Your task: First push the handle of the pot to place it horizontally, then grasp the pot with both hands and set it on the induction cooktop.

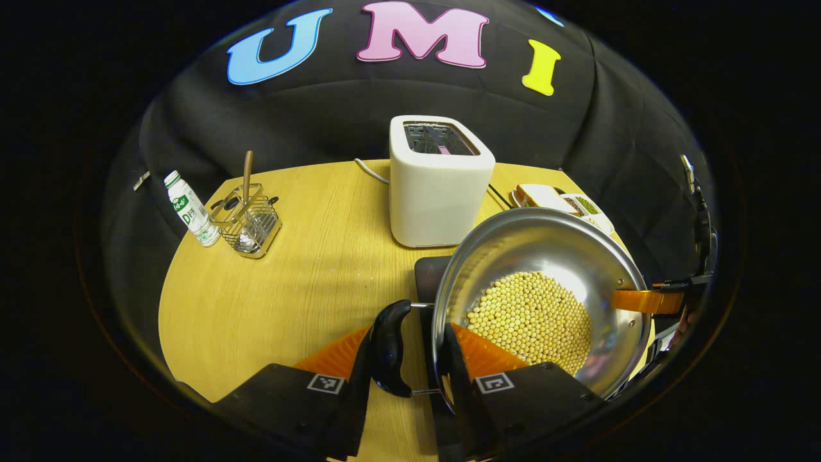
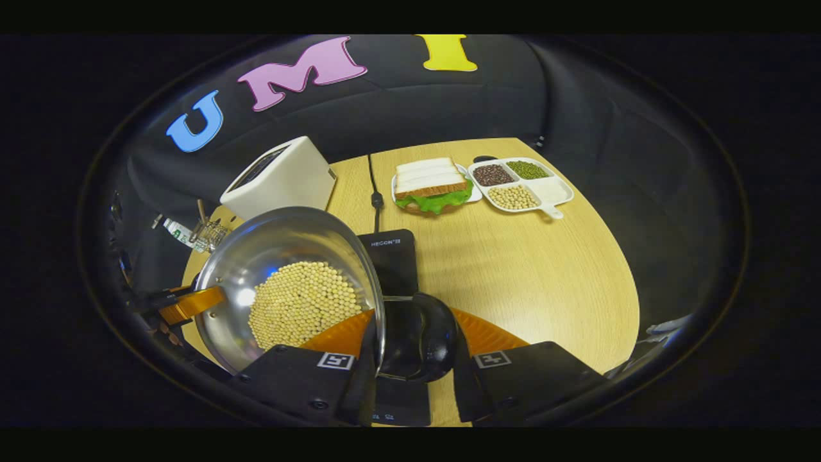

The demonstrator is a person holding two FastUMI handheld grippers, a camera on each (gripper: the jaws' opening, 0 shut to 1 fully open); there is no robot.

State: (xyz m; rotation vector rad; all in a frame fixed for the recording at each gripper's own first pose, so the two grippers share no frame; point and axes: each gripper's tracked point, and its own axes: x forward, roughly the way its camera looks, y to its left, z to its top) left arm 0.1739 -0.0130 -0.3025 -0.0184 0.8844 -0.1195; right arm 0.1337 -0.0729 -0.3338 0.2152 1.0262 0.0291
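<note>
The left gripper (image 1: pixel 410 359) has its jaws closed on the pot's near black side handle (image 1: pixel 390 346), one finger on either side of it and pressing. The right gripper (image 2: pixel 414 359) grips the opposite black side handle (image 2: pixel 420 343) in the same way, with the steel rim just beside its inner finger. In the left gripper view, the right gripper also shows at the far rim of the pot, small and at the edge.

Between the two hangs the pot (image 1: pixel 545 256), a shiny steel bowl tilted toward each camera, with a heap of pale yellow beans (image 1: pixel 529 321) in its bottom. It seems to be lifted just above the black induction cooktop (image 2: pixel 391 256), though whether its base touches the cooktop cannot be told, since the pot hides that spot.

Farther out on the wooden counter (image 1: pixel 288 276) stand a white toaster (image 1: pixel 439 183), a wire caddy (image 1: pixel 247 221) with a wooden-handled utensil, and a small white bottle (image 1: pixel 190 208) just beside it. The right gripper view shows a sandwich (image 2: pixel 431 185) on a plate and a divided white dish (image 2: pixel 521 183) of beans near the counter's back edge
</note>
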